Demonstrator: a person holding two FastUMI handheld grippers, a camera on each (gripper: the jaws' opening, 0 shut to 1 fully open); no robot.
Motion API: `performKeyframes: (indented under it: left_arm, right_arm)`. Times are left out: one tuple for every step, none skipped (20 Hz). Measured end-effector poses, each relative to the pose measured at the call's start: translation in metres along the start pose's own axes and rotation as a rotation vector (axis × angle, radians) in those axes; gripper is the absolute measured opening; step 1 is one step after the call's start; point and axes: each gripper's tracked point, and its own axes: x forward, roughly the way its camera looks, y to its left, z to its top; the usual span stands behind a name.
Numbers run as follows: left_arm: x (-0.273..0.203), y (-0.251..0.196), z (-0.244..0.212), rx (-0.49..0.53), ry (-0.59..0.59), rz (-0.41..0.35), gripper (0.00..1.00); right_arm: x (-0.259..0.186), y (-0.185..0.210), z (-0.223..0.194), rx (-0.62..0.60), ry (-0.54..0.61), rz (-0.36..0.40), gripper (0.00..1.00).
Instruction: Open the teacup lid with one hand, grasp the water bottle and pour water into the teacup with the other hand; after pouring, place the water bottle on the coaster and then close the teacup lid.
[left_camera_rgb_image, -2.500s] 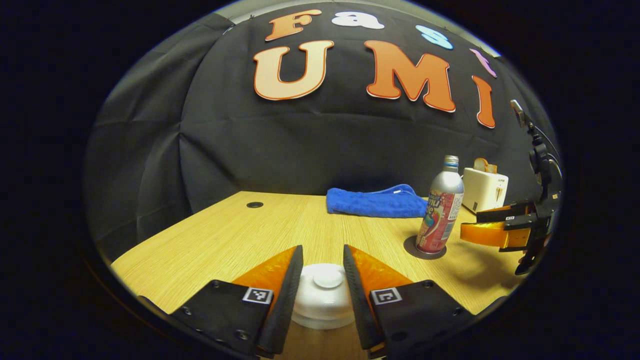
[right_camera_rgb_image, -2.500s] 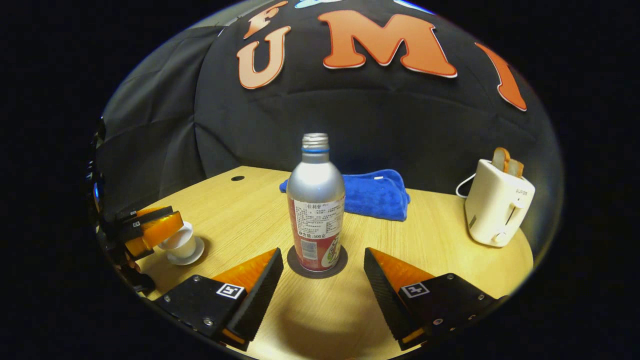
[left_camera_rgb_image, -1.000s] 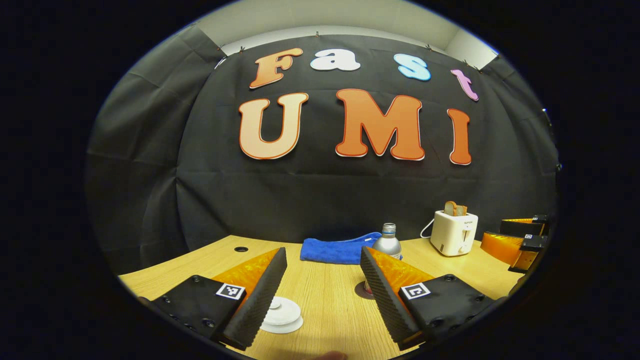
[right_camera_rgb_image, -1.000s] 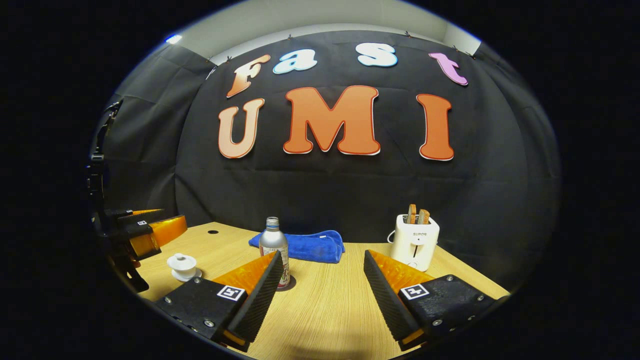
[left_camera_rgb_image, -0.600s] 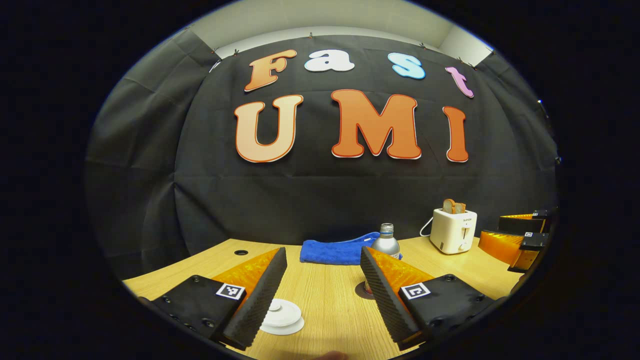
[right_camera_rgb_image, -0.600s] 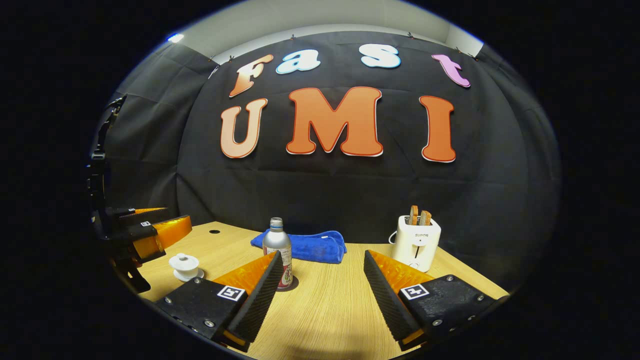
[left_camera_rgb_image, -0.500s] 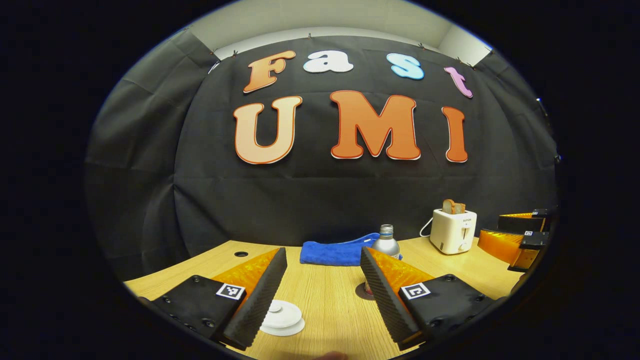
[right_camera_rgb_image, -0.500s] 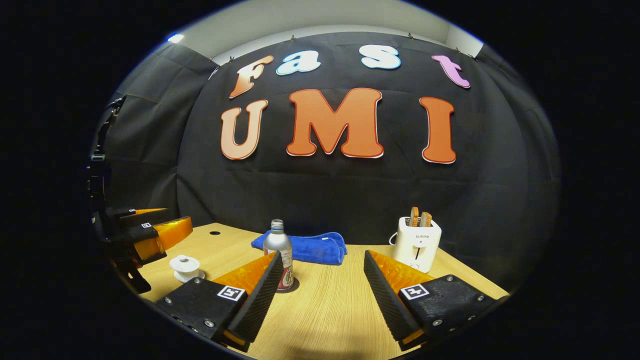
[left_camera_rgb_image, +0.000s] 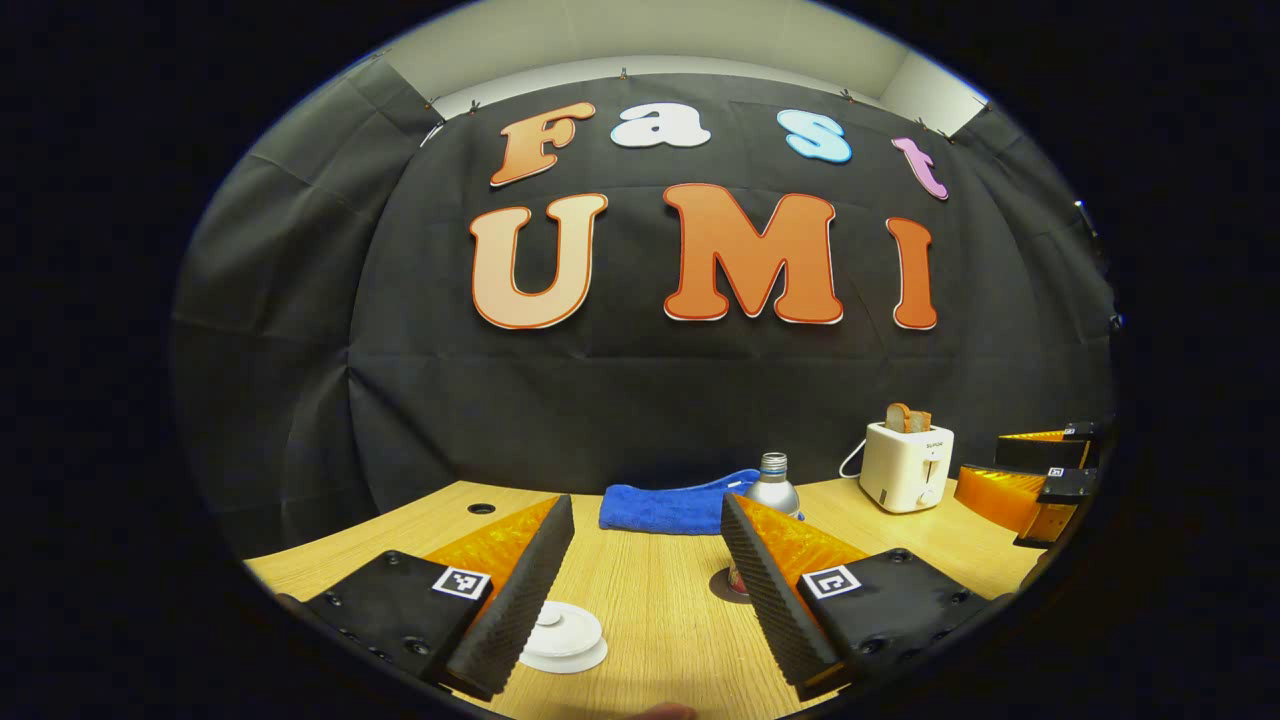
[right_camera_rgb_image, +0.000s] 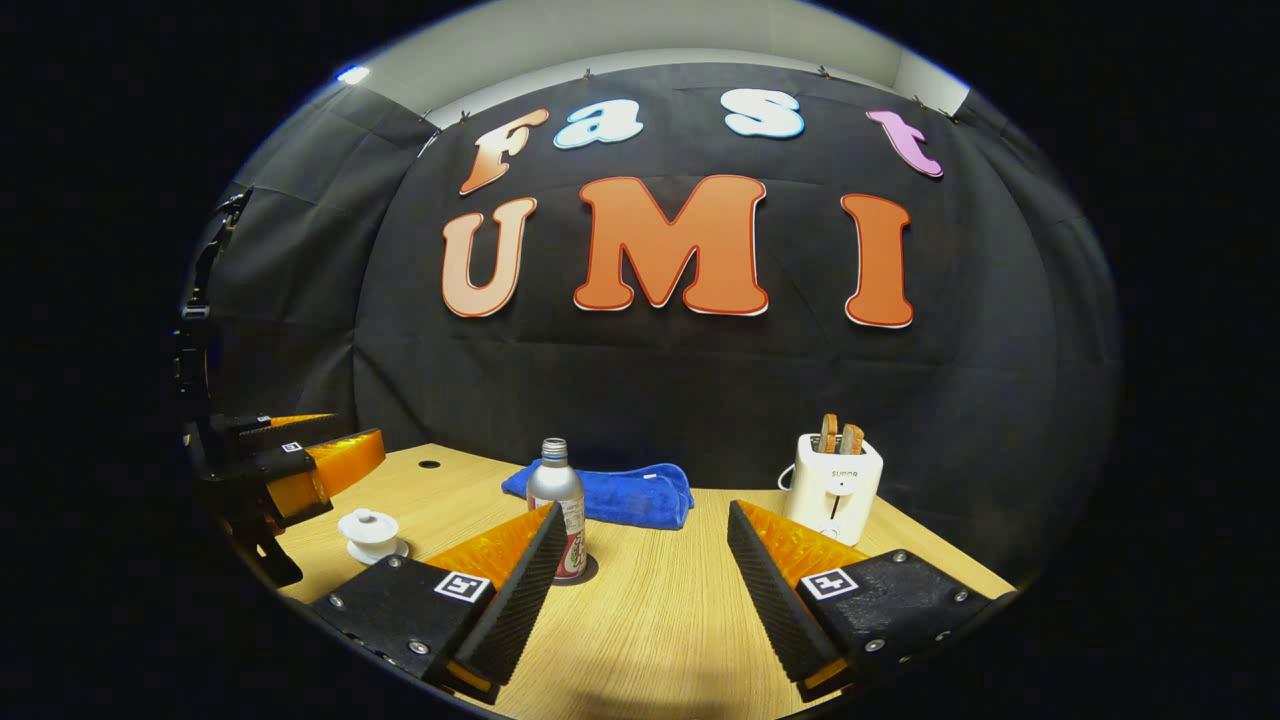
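Observation:
The white teacup (left_camera_rgb_image: 566, 634) stands on its saucer with the lid on, low in the left gripper view and partly behind one finger. My left gripper (left_camera_rgb_image: 645, 510) is open and empty, held back and above the cup. The silver water bottle (right_camera_rgb_image: 557, 497) stands upright on a dark round coaster (right_camera_rgb_image: 588, 570), uncapped. My right gripper (right_camera_rgb_image: 648, 515) is open and empty, well short of the bottle. In the right gripper view the teacup (right_camera_rgb_image: 370, 532) sits at the left under the left gripper (right_camera_rgb_image: 358, 432). The left gripper view has the bottle (left_camera_rgb_image: 774, 488) and the right gripper (left_camera_rgb_image: 985, 460) at its right edge.
A blue towel (right_camera_rgb_image: 612, 494) lies at the back of the wooden table (right_camera_rgb_image: 660, 620). A white toaster (right_camera_rgb_image: 838, 480) with toast stands back right. A round cable hole (left_camera_rgb_image: 481, 508) is in the table's back left.
Since 2.5 s ago both grippers have drawn back and up, the left off the teacup lid, the right away from the bottle. Over the last second they barely move.

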Motion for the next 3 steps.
performKeyframes:
  left_arm:
    - [-0.0002, 0.0009, -0.0004, -0.001, 0.002, 0.002, 0.98]
    - [-0.0001, 0.0011, -0.0007, -0.001, 0.004, 0.003, 0.98]
    - [-0.0003, 0.0014, -0.001, -0.002, 0.005, 0.004, 0.98]
  right_arm:
    - [0.0003, -0.0021, -0.0001, -0.003, -0.001, -0.004, 0.97]
    - [0.0013, -0.0028, -0.0004, -0.005, -0.002, -0.006, 0.98]
    - [0.0008, -0.0029, 0.001, -0.004, -0.003, -0.007, 0.97]
